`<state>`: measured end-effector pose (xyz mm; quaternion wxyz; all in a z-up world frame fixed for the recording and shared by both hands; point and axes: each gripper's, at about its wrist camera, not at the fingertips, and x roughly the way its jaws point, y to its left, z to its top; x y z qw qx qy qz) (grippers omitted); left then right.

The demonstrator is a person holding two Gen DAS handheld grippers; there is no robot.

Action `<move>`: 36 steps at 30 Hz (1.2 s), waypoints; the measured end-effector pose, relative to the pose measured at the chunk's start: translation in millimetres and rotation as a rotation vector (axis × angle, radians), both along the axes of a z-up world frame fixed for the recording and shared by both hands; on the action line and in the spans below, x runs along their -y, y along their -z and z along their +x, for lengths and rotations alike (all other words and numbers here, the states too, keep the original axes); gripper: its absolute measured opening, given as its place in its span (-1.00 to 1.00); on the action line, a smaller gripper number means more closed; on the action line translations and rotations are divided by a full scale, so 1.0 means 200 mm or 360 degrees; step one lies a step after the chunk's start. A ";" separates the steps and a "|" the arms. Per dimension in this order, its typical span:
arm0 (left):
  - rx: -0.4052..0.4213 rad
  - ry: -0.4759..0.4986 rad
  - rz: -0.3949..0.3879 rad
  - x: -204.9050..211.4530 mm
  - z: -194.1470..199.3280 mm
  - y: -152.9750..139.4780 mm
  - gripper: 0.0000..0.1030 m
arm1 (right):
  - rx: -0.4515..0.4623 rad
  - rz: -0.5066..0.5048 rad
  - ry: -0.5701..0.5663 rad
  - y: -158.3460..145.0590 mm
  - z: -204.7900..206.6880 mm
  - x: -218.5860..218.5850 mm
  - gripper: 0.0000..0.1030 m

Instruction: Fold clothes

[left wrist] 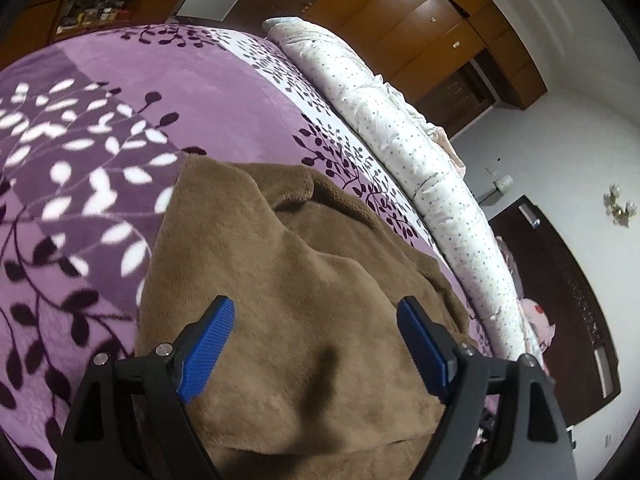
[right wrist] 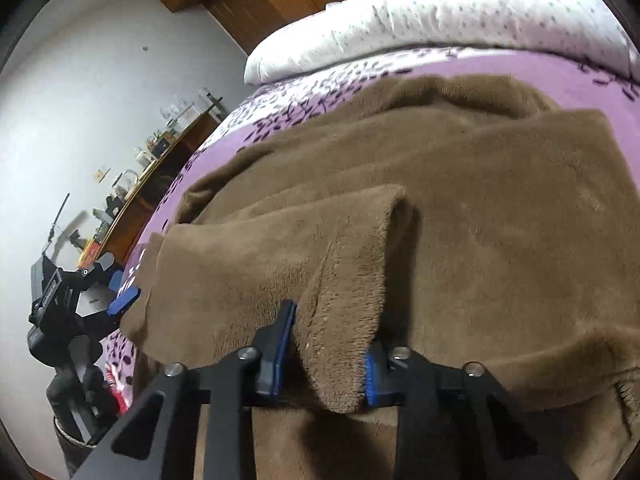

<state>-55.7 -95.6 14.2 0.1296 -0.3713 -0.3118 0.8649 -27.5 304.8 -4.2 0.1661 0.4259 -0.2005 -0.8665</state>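
Your right hand-held gripper (right wrist: pixel 330 348) is closed down on a raised ridge of the brown fleece garment (right wrist: pixel 460 208). The blue pads are pressing the pinch from both sides, so that hold is real but thick. It looks like more than one layer bunched in there.

Your left hand-held gripper (left wrist: pixel 316 344) is wide open with nothing between the jaws. It hangs just above the fleece, tilted down at it. The right view shows it off at the garment's left edge, pads (right wrist: pixel 124 299) just beside the cloth, not on it.

The garment lies on the purple leaf-print bed cover (left wrist: pixel 100 128), directly under and ahead of both grippers, already partly doubled over. The white dotted quilt (left wrist: pixel 384 120) is rolled up beyond it on the far side.

Risks from here, as I read it:
- The right pinch is on a fold, not a hem. Lift now and you may drag a lump, or the inner layer slips out and the fold goes crooked.
- With only one side held, any pull skews the garment and undoes the neat part.
- If the left one closes where it hovers, it grabs mid-panel fleece, not an edge or corner. Move it to the edge first.
- Close too deep and you could catch the plush bed cover too.
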 end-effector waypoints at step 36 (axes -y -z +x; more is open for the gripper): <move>0.0070 0.0228 -0.0311 -0.26 -0.29 0.15 0.98 | -0.0249 0.0822 -0.0078 -0.04 0.03 0.08 0.29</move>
